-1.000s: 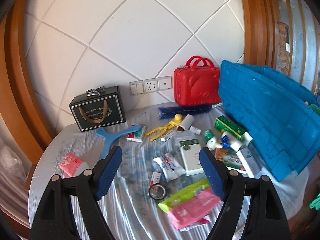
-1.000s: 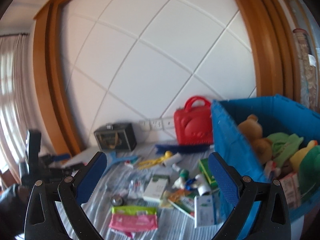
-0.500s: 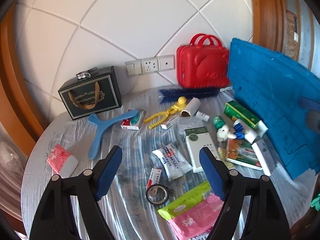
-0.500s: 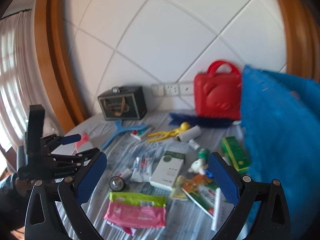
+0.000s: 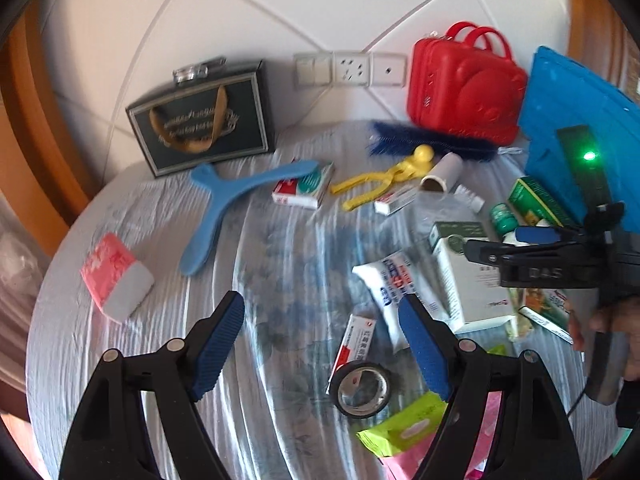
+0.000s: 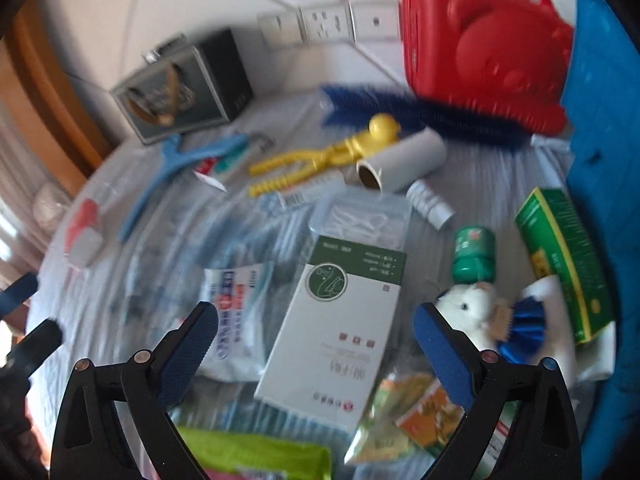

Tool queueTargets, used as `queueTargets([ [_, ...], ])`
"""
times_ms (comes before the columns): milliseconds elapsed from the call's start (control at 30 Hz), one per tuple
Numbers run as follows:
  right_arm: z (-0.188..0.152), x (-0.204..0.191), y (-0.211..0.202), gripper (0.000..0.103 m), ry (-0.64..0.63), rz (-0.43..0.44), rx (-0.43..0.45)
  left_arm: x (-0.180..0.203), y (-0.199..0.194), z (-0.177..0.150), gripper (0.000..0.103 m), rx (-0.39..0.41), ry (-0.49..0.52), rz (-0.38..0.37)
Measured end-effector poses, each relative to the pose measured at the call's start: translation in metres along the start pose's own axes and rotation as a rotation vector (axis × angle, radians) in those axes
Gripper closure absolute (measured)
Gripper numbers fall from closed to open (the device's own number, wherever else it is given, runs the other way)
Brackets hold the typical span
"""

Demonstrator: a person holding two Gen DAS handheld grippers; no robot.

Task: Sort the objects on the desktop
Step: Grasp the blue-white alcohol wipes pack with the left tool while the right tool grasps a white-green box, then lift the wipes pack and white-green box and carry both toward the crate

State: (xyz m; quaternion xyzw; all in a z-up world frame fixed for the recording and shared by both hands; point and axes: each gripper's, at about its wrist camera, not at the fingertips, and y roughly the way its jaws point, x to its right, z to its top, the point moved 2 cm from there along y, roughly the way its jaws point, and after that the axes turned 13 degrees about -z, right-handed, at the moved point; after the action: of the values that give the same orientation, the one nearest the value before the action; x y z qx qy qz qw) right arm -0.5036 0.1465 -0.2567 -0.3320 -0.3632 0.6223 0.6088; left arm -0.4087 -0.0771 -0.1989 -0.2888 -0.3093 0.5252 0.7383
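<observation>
Blue-padded right gripper (image 6: pixel 316 340) tilts down over the white box (image 6: pixel 334 332), jaws apart.

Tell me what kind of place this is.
Probably a room in a home: a round cloth-covered table cluttered with household bits stands against a white panelled wall with sockets, and a wooden frame runs alongside.

Both views look steeply down along their own fingers at the cluttered table (image 5: pixel 120 380) — the right-wrist view sits nearer, over the white-and-green box (image 6: pixel 332 328). They share that box (image 5: pixel 468 276), the red case (image 5: pixel 464 84) and the yellow tongs (image 6: pixel 320 160).
</observation>
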Motion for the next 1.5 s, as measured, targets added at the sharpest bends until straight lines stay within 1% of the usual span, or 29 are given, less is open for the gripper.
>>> queueTargets([
  [100,0.001,-0.005,0.031,0.003,-0.007,-0.049,-0.068,-0.004,0.012,-0.003,0.024,-0.025,-0.015,-0.004],
  [167,0.000,-0.006,0.049,0.005,-0.006,-0.052,-0.112,-0.004,0.018,-0.004,0.024,-0.040,-0.012,-0.008],
  [233,-0.001,-0.006,0.060,0.019,-0.017,-0.108,-0.130,-0.002,0.026,-0.002,0.024,-0.057,-0.011,-0.019],
  [267,-0.003,-0.006,0.065,0.019,-0.026,-0.112,-0.134,0.000,0.031,-0.001,0.024,-0.064,-0.014,-0.026],
  [400,-0.005,0.000,0.059,0.022,-0.060,-0.074,-0.108,0.014,0.056,0.007,0.024,-0.084,-0.013,-0.069],
  [433,-0.006,0.006,0.052,0.022,-0.044,-0.054,-0.091,0.019,0.066,0.009,0.024,-0.101,-0.013,-0.077],
  [567,-0.007,0.035,0.014,0.022,0.021,-0.020,-0.013,0.040,0.108,0.010,0.024,-0.157,-0.015,-0.119],
  [667,-0.005,0.043,-0.003,0.023,0.030,0.002,0.019,0.051,0.144,0.004,0.024,-0.217,-0.008,-0.099],
  [700,-0.005,0.045,-0.007,0.023,0.025,0.002,0.031,0.051,0.153,0.002,0.024,-0.234,-0.014,-0.090],
  [767,-0.003,0.047,-0.014,0.023,0.021,0.004,0.055,0.050,0.167,-0.002,0.024,-0.266,-0.044,-0.096],
  [800,-0.002,0.046,-0.015,0.023,0.022,0.009,0.060,0.050,0.171,-0.003,0.024,-0.272,-0.056,-0.092],
  [833,-0.001,0.045,-0.015,0.023,0.023,0.014,0.061,0.049,0.174,-0.003,0.024,-0.262,-0.055,-0.083],
  [900,0.000,0.046,-0.016,0.023,0.025,0.019,0.068,0.050,0.175,-0.004,0.024,-0.259,-0.032,-0.081],
  [933,0.001,0.046,-0.016,0.023,0.023,0.020,0.071,0.050,0.175,-0.004,0.025,-0.258,-0.022,-0.084],
  [1000,0.002,0.046,-0.018,0.023,0.026,0.023,0.083,0.045,0.168,-0.004,0.048,-0.244,-0.033,-0.096],
  [1067,0.002,0.045,-0.026,0.023,0.017,0.015,0.106,0.038,0.159,-0.003,0.053,-0.228,-0.057,-0.117],
  [1200,0.001,0.041,-0.051,0.023,-0.021,-0.004,0.162,0.037,0.131,0.004,0.054,-0.174,-0.029,-0.119],
  [1300,0.001,0.042,-0.074,0.023,-0.020,-0.011,0.202,0.043,0.099,0.013,0.054,-0.115,0.003,-0.124],
  [1500,0.003,0.039,-0.144,0.023,-0.035,-0.073,0.324,0.075,0.027,0.042,0.054,0.027,0.122,-0.143],
])
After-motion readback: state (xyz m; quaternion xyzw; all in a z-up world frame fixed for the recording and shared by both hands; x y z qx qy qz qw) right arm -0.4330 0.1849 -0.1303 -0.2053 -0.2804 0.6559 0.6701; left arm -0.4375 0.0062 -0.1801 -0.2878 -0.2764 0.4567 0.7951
